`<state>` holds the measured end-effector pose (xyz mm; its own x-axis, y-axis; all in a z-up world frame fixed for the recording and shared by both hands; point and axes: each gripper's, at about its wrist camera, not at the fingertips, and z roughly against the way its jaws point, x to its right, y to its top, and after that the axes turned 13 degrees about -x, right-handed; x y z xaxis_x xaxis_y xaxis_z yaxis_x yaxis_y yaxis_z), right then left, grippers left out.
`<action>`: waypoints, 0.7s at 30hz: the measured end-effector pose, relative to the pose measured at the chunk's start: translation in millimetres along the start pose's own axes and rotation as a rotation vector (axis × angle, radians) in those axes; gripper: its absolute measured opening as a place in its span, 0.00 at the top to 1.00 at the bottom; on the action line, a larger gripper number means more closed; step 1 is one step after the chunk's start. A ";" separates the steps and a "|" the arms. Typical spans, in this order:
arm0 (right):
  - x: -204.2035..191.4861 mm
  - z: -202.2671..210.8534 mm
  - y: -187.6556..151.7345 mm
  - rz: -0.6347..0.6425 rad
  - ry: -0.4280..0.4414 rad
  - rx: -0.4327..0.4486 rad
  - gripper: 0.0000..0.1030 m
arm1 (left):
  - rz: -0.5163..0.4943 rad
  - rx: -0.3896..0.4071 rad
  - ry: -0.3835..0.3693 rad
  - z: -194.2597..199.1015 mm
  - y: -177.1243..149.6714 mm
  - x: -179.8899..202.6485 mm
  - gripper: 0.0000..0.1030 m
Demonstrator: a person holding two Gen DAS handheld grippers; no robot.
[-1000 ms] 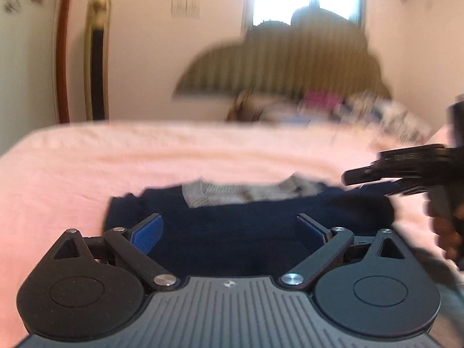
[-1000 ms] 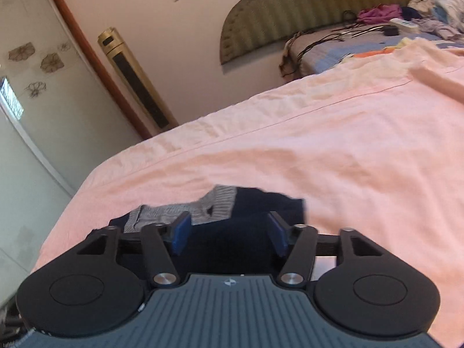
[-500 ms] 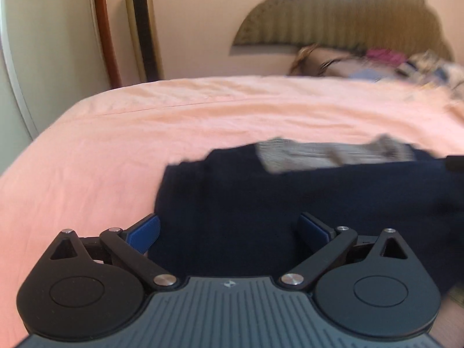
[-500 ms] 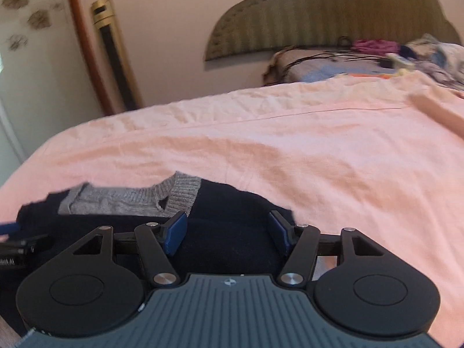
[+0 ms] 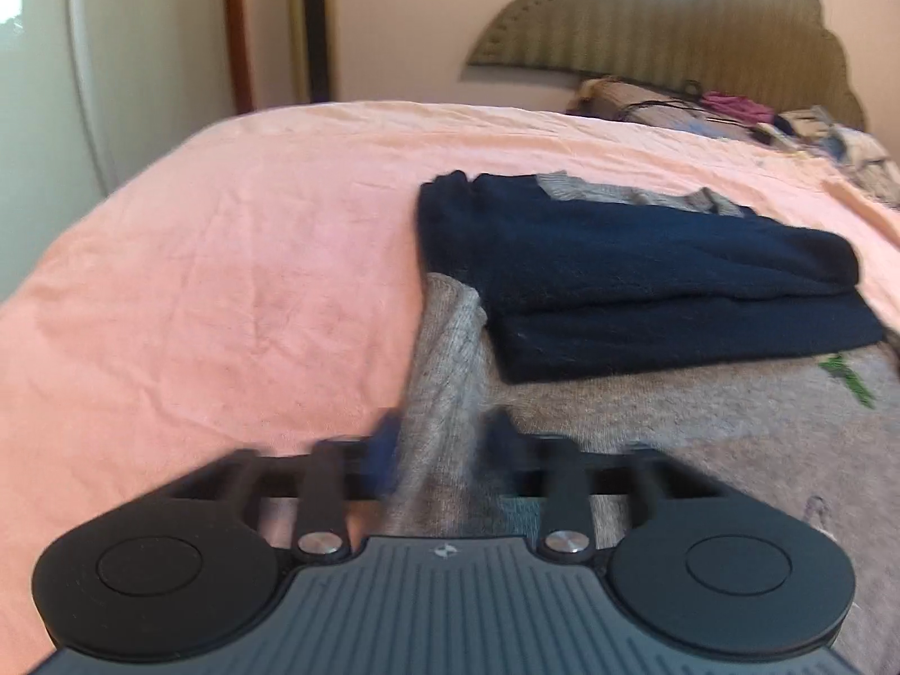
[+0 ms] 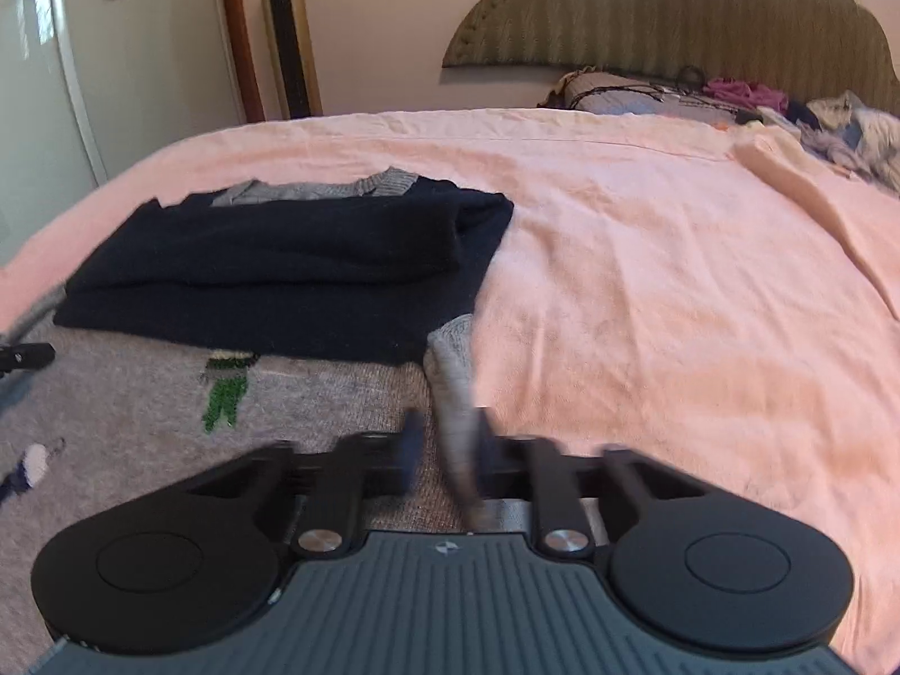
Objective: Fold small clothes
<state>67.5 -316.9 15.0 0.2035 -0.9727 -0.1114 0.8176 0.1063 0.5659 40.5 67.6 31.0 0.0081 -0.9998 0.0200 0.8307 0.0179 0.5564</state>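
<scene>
A small knit sweater lies on the pink bed sheet (image 5: 225, 281). Its navy upper part (image 5: 647, 281) (image 6: 281, 270) is folded over and has a grey collar; the grey lower part (image 5: 703, 427) (image 6: 140, 422) has a green motif. My left gripper (image 5: 444, 439) sits at the grey part's left edge. Its jaws are closing, blurred, with the grey knit between them. My right gripper (image 6: 447, 439) is at the right edge, shut on a raised grey fold (image 6: 453, 382). The left gripper's tip (image 6: 22, 357) shows at the far left of the right wrist view.
A padded headboard (image 6: 675, 17) stands at the far end. Loose clothes and cables (image 6: 832, 124) are piled near it on the right. A gold tower fan (image 6: 284, 28) and a pale wardrobe door (image 6: 34, 84) stand to the left of the bed.
Both grippers drew back from over the navy part to the near grey part. Both jaws narrowed from wide open, and the right ones closed on the grey fold.
</scene>
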 end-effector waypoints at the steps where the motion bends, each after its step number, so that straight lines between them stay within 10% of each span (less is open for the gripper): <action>1: 5.8 -0.4 0.0 -0.024 0.007 -0.003 0.91 | -0.014 0.005 -0.003 -0.4 -1.0 -3.8 0.73; 6: 19.8 1.6 -8.7 -0.099 0.057 0.017 0.93 | 0.012 0.025 0.054 5.6 -9.1 -5.3 0.72; 9: 14.1 21.3 -19.6 -0.132 0.080 0.018 0.46 | 0.077 -0.010 0.001 25.3 -27.1 -12.0 0.58; 11: 7.1 41.6 -35.1 -0.110 0.090 0.048 0.22 | 0.086 0.000 -0.010 40.8 -47.5 -11.2 0.21; 17: -35.1 88.1 -81.5 0.027 0.095 0.096 0.24 | 0.037 0.061 -0.056 80.9 -98.7 13.0 0.20; 21: -77.9 76.6 -105.1 0.148 0.136 0.003 0.20 | -0.179 0.034 -0.094 93.4 -118.7 53.1 0.20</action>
<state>-75.5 -268.1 26.8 0.3922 -0.9098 -0.1358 0.7718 0.2451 0.5868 -109.7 13.5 43.6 -0.1914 -0.9815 -0.0049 0.7951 -0.1580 0.5856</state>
